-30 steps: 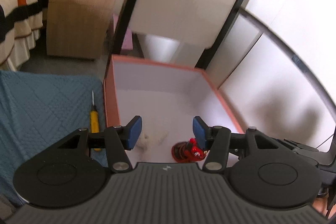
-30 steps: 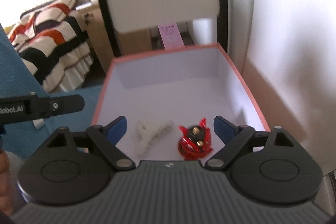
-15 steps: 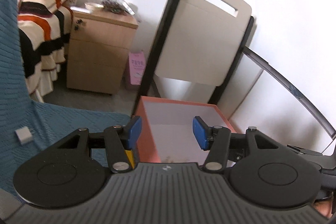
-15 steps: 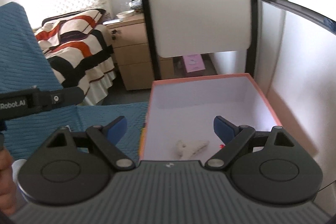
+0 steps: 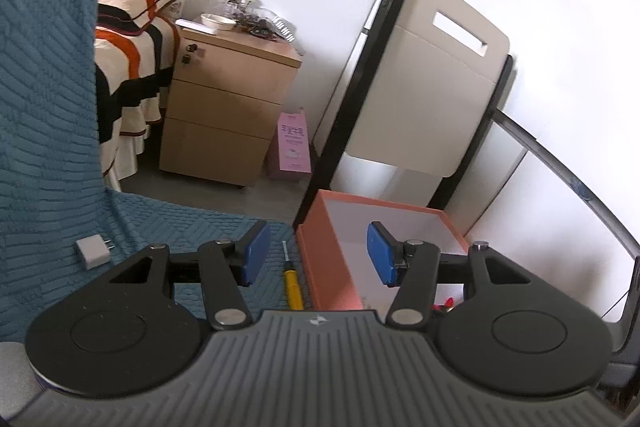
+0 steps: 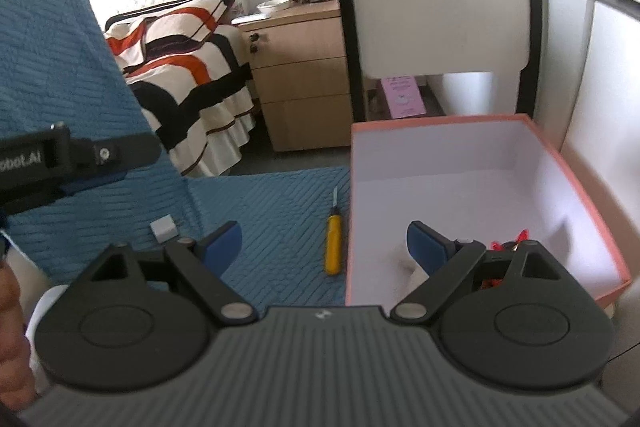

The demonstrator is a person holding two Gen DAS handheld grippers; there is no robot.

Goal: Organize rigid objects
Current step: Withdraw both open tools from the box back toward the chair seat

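Both claws are spread wide with nothing between their blue pads: the left gripper and the right gripper hang above the blue quilted cover. A yellow screwdriver lies on the cover just beside the orange box's left wall. A white charger lies well apart to the left. A red toy sits inside the box.

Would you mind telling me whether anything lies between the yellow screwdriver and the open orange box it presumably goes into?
Nothing visible does. The yellow screwdriver lies on the blue cloth right beside the orange box, whose near wall is the only thing to lift over. Both the left gripper and the right gripper are open and empty.
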